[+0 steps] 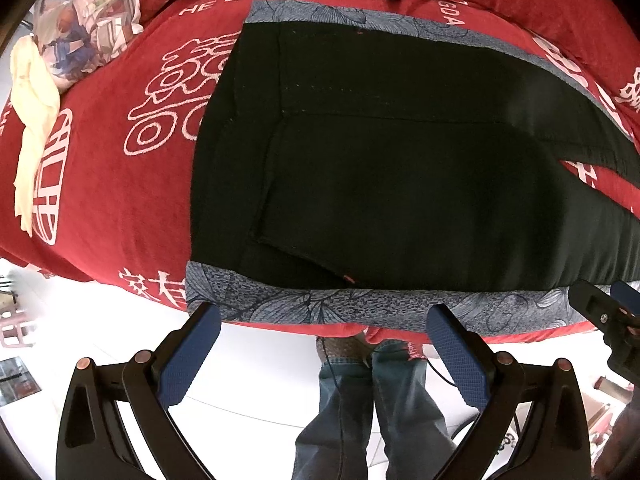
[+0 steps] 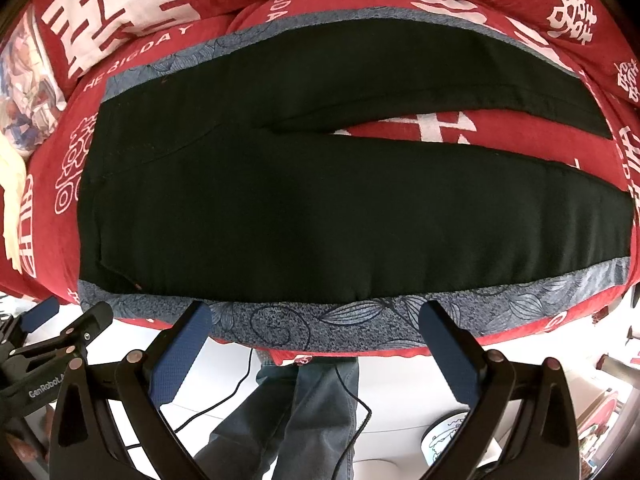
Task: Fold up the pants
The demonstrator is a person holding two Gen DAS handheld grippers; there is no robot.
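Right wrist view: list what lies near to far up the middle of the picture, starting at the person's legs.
Jeans-clad legs → blue-grey floral side stripe at the bed edge → near black pant leg → wedge of red bedspread between the legs → far pant leg → far floral stripe.

Pants [image 2: 320, 208] black, plain, faint pale stitch lines near pocket; side stripes [image 2: 360, 320] grey-blue with dark leaf/flower outline print. Bedspread [image 1: 100, 184] deep red, white and pale pink Chinese characters plus white lettering "BIGDAY". Cloth [image 1: 32, 120] at left pale cream-yellow. Pillow [image 1: 84, 20] white with blue, pink multicolour print. Left gripper [image 1: 324, 320] black frame, blue textured pads [image 1: 188, 360], copper-coloured rivets; right gripper [image 2: 316, 312] same colours. Person's jeans [image 1: 352, 408] faded blue. Floor [image 1: 260, 360] white.
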